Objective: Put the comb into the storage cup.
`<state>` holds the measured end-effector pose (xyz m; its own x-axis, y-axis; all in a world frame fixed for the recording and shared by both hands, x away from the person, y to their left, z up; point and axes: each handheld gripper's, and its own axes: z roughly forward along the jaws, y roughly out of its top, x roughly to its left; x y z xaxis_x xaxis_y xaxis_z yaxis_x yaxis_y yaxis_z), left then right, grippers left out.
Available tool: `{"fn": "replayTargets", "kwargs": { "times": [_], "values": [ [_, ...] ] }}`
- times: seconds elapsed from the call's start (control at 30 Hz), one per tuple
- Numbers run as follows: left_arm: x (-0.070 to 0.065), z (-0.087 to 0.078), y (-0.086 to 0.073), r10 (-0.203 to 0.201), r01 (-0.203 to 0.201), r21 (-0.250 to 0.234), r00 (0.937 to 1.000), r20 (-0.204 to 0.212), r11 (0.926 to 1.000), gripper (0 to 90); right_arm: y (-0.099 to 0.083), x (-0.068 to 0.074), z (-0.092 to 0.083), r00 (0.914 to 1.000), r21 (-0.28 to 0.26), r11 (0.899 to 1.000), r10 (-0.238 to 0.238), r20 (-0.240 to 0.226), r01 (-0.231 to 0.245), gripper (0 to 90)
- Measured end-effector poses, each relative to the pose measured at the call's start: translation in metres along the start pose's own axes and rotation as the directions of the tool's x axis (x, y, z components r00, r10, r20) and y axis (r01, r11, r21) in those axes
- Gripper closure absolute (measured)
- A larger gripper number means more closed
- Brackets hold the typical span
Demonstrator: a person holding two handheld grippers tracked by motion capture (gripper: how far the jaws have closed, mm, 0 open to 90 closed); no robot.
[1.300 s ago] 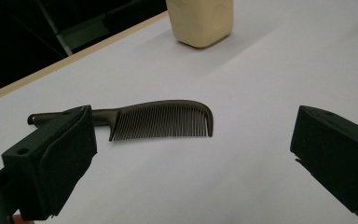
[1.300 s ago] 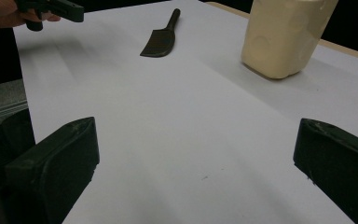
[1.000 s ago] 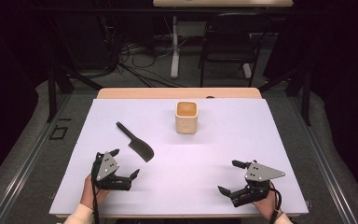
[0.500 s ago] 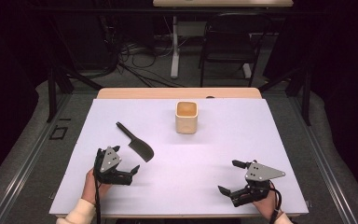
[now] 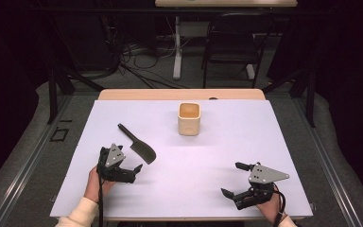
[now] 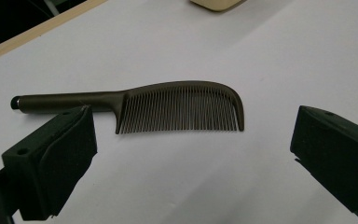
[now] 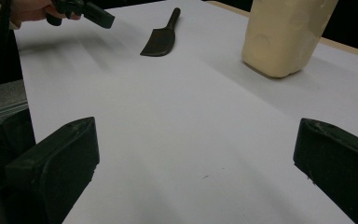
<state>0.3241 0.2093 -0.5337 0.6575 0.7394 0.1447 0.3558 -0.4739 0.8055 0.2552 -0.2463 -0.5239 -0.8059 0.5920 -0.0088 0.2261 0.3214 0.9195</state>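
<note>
Presently: left gripper [image 5: 131, 168], jaws spread wide, empty, hovering just short of comb [image 6: 168, 108] at its 12 o'clock; right gripper [image 5: 234, 180] likewise released, empty.

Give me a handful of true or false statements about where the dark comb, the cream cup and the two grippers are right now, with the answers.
1. The dark brown plastic comb with a long handle lies flat on the white table sheet. True.
2. The left gripper is clamped on the comb. False: its jaws stand wide open, just short of the comb, touching nothing.
3. The cream square-sided cup stands upright, farther from the person than the comb. True.
4. The right gripper holds the cup. False: it is open near the table's near edge, well away from the cup.
5. The comb is inside the cup. False: it lies on the sheet, apart from the cup.
</note>
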Motion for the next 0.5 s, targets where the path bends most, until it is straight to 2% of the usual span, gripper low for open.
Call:
{"fn": "replayTargets", "kwargs": {
  "times": [0.27,0.3,0.5],
  "values": [
    [0.007,0.004,0.005,0.003,-0.003,0.0,0.9999,-0.011,1.0,0.2,0.0,0.001,0.001,1.0,-0.004,1.0,0.0,-0.007,0.0,0.0],
    [0.009,0.006,0.006,0.021,-0.02,0.01,0.9995,-0.025,0.9997,0.2,0.0,0.0,0.0,1.0,-0.004,1.0,-0.001,-0.008,0.001,0.0],
    [0.015,0.013,0.009,0.028,-0.027,0.021,0.9991,-0.032,0.9994,0.2,0.0,0.0,0.001,1.0,-0.003,1.0,0.001,-0.009,-0.001,0.0]
  ]
}}
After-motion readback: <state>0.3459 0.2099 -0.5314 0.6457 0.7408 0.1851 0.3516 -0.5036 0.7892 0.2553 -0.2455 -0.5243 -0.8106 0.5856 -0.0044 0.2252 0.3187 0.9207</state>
